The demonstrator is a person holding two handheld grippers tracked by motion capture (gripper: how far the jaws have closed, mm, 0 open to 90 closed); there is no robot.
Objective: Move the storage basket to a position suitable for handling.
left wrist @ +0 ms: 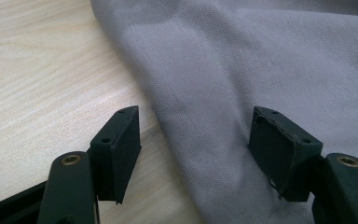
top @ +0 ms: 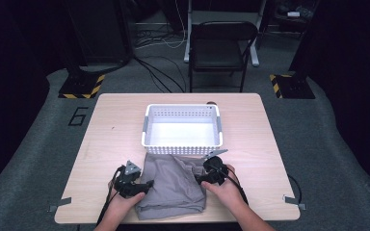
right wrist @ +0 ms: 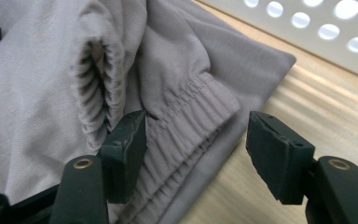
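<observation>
A folded grey garment [top: 173, 185] lies on the wooden table [top: 111, 130] near its front edge, just in front of a white basket [top: 182, 144]. My left gripper [top: 144, 185] is at the cloth's left edge, open, its jaws straddling the grey fabric [left wrist: 242, 84] low over the table. My right gripper [top: 200, 179] is at the cloth's right edge, open around the gathered elastic waistband [right wrist: 186, 116]. Nothing is pinched by either one. The basket wall [right wrist: 317, 28] with its round holes stands just beyond the waistband.
The white basket is empty and sits mid-table. A black folding chair [top: 221, 48] stands beyond the table's far edge, with cables on the floor behind it. Bare wood [top: 265, 139] lies to the left and right of the basket.
</observation>
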